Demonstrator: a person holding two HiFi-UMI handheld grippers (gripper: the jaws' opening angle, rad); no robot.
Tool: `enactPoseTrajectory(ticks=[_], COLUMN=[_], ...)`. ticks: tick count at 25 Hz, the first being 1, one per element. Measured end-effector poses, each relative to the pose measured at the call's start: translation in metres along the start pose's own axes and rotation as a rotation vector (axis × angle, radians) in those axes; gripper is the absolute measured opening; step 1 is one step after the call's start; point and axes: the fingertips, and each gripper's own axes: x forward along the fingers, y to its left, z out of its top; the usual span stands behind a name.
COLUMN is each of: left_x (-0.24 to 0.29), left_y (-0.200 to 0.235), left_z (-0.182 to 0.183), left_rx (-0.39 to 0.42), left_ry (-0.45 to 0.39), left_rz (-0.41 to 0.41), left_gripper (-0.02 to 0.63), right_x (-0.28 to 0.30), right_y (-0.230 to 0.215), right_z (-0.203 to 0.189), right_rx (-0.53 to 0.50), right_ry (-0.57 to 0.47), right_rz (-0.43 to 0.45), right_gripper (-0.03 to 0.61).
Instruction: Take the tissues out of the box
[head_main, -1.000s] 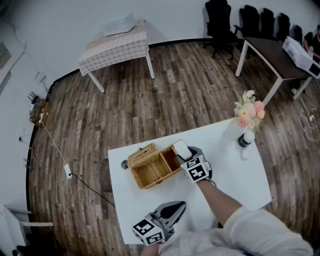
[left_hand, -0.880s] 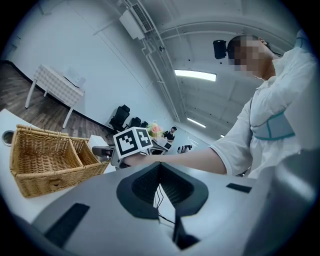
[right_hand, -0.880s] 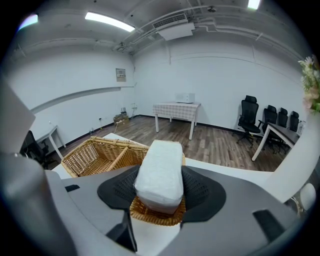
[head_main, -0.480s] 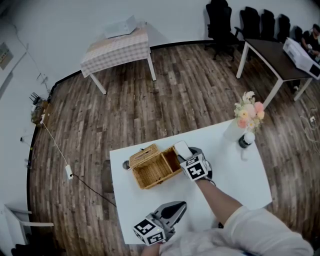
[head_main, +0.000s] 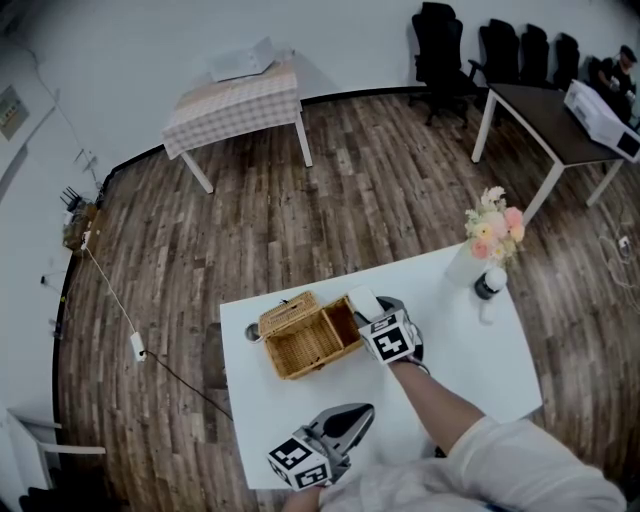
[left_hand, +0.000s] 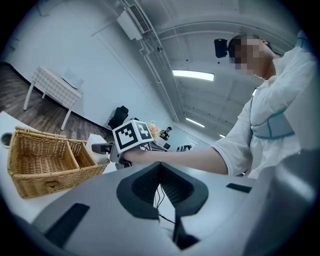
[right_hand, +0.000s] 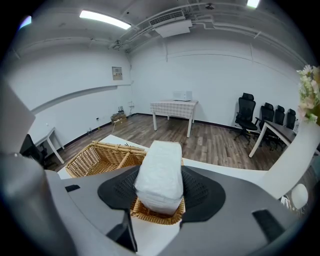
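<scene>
Centre frame, the right gripper view shows the right gripper (right_hand: 160, 194) clamped on the tissue pack (right_hand: 160, 170) above the wicker basket (right_hand: 95, 155). Only the left gripper view shows the left gripper (left_hand: 161, 169) pressed closed.

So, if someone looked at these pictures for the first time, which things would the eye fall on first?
First comes the white tissue pack, clamped upright in the right gripper just above the right end of the open wicker basket on the white table. Next is the bunch of pale flowers at the table's far right corner. The left gripper waits empty at the near edge.
</scene>
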Motion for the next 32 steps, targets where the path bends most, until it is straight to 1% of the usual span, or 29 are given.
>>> enactPoseTrajectory(ticks=[4, 15, 20, 27, 32], left_x=[0.002, 0.006, 0.007, 0.007, 0.008], left_y=[0.0, -0.009, -0.011, -0.017, -0.02], left_z=[-0.003, -0.001, -0.004, -0.004, -0.007], left_rx=[0.011, 0.017, 0.024, 0.031, 0.039], left_ry=[-0.01, 0.005, -0.002, 0.004, 0.007], left_rz=[-0.012, -0.02, -0.033, -0.047, -0.054], left_gripper=[0.002, 0.002, 0.002, 0.002, 0.002], right_x=[-0.008, -0.03, -0.043, -0.067, -0.083], right_y=[-0.003, 0.0, -0.003, -0.012, -0.013], right_z=[0.007, 0.018, 0.021, 0.019, 0.011], right_rx=[-0.006, -0.01, 0.028, 0.147, 0.131], right_ry=[-0.012, -0.073, -0.118, -0.182, -0.206], right_rz=[-0.015, -0.011, 0.002, 0.034, 0.037], right_gripper=[0.259, 0.259, 0.259, 0.259, 0.259])
